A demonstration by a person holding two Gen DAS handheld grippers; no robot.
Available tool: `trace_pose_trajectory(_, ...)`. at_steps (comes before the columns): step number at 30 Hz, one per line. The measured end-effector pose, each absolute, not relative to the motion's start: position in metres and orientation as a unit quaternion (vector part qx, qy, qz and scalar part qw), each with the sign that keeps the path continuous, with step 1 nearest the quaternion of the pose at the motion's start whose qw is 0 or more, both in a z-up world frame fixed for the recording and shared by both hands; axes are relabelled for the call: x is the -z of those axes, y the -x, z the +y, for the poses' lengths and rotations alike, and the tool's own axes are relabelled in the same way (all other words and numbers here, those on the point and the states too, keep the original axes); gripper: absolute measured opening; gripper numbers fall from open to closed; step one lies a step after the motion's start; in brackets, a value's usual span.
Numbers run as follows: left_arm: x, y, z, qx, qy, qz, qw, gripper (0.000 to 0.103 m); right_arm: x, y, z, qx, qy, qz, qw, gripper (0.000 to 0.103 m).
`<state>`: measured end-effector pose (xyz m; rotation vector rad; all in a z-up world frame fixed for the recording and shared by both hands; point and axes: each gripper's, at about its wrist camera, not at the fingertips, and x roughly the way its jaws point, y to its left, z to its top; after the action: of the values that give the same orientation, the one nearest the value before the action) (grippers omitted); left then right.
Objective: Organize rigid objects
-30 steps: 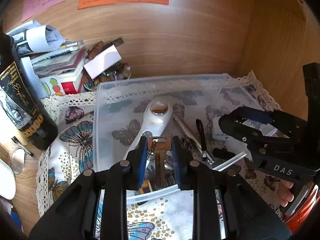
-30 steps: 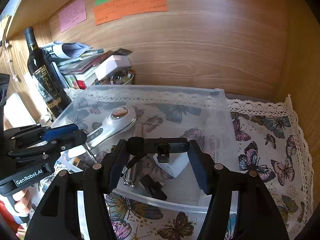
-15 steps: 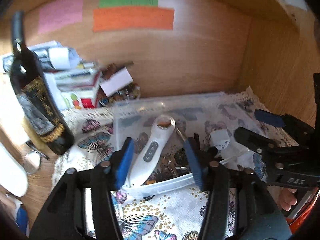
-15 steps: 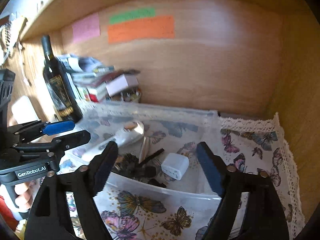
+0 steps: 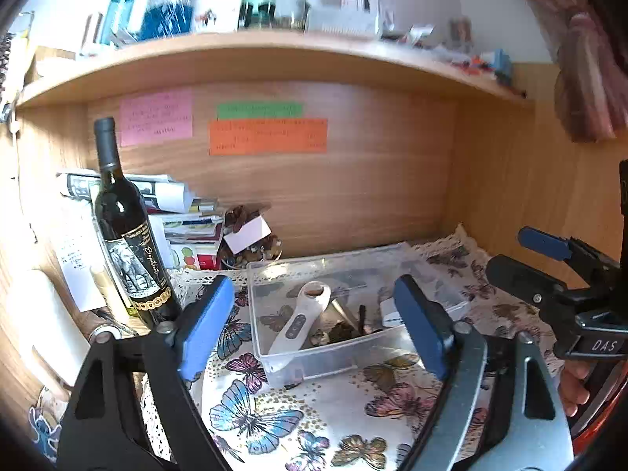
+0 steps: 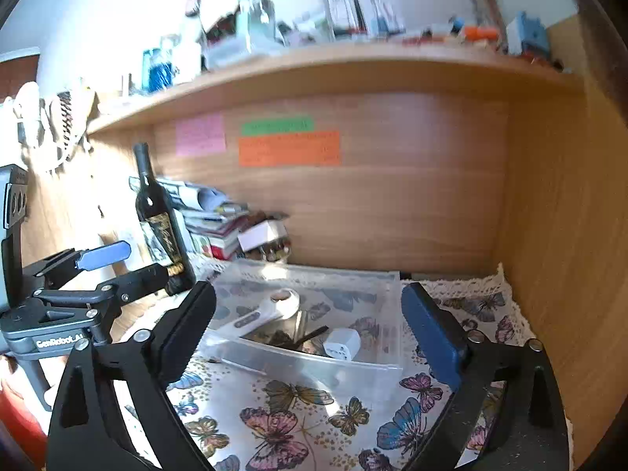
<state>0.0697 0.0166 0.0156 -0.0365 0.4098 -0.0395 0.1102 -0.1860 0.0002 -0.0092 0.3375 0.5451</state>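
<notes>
A clear plastic bin [image 5: 274,365] sits on a butterfly-print cloth [image 5: 274,424]. It also shows in the right wrist view [image 6: 345,373]. Inside lie a white handheld device [image 5: 302,320] [image 6: 263,312], a white plug adapter [image 6: 342,343] [image 5: 390,312], keys and dark small items [image 5: 345,329]. My left gripper [image 5: 314,322] is open and empty, held back from and above the bin. My right gripper [image 6: 310,329] is open and empty, also back from the bin. Each gripper shows in the other's view, the right one [image 5: 549,271] and the left one [image 6: 114,267].
A dark wine bottle [image 5: 129,243] [image 6: 161,219] stands left of the bin. Stacked magazines and books [image 5: 176,216] and a small white box [image 5: 247,233] sit at the back. Coloured notes [image 5: 267,135] hang on the wooden back wall. A cluttered shelf [image 5: 255,51] runs overhead.
Both grippers opened wide and pulled back and up from the bin. The key from the left gripper and the black piece from the right gripper now lie in the bin.
</notes>
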Motion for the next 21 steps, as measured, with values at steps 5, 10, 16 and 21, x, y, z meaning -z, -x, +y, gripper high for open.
trace_pose_trajectory(5, -0.026, -0.042, 0.008, 0.013, 0.012, 0.174, 0.985, 0.092, -0.007, -0.085, -0.191, -0.267, 0.004, 0.135, 0.954, 0.101)
trace_pose_trajectory(10, -0.032, -0.023, 0.001, 0.011, 0.007, 0.153, 0.988, 0.096, -0.007, -0.070, -0.195, -0.270, 0.001, 0.123, 0.955, 0.102)
trace_pose_trajectory(16, -0.035, -0.015, -0.003, 0.009, 0.007, 0.144, 0.989, 0.096, -0.008, -0.063, -0.194, -0.271, 0.003, 0.116, 0.956, 0.102)
trace_pose_trajectory(21, -0.036, -0.014, -0.002, 0.004, 0.011, 0.140, 0.990, 0.097, -0.009, -0.059, -0.195, -0.273, 0.002, 0.110, 0.956, 0.103)
